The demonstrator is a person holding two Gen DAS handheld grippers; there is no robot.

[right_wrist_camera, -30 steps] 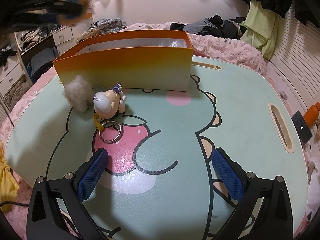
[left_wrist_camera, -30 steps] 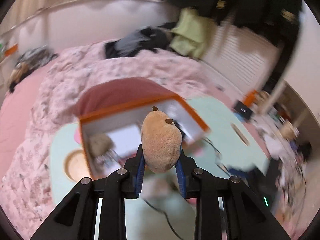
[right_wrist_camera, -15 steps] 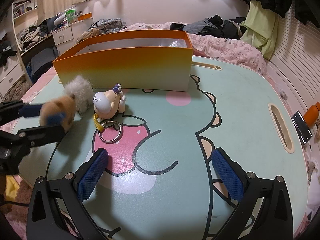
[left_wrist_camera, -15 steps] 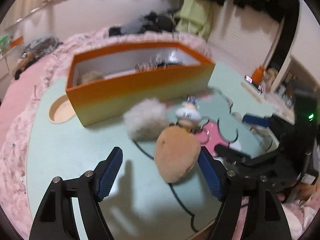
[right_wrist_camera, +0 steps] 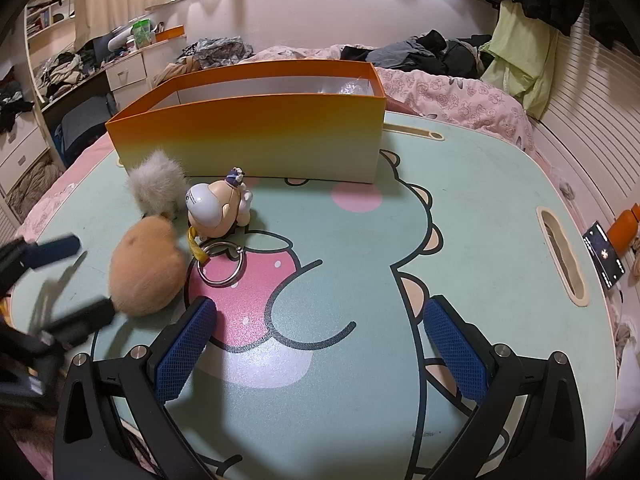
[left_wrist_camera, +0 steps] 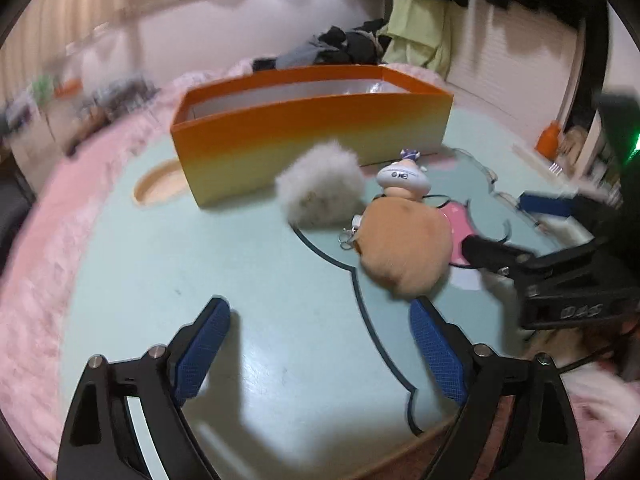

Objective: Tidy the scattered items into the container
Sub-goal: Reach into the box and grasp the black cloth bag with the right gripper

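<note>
With its jaws just opening wide and empty, your left gripper point(left_wrist_camera: 320, 354) is leaving the tan plush point(left_wrist_camera: 404, 248) on the table point(left_wrist_camera: 200, 260), outside the orange box point(left_wrist_camera: 312, 136).

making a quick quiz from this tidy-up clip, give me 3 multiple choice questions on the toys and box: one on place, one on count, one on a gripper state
1. Where does the tan plush lie?
A. inside the box
B. on the table, outside the box
C. on the bed

2. How many toys lie on the table in front of the orange box?
A. one
B. three
C. five

3. How does the left gripper stand?
A. open, holding nothing
B. shut on the plush
C. shut on the keyring

Key: 1 B, it rests on the mat beside the grey pom-pom. 2 B, plush, pom-pom and figure keychain. 3 A, its pads stand wide apart after opening, nothing between them.
</note>
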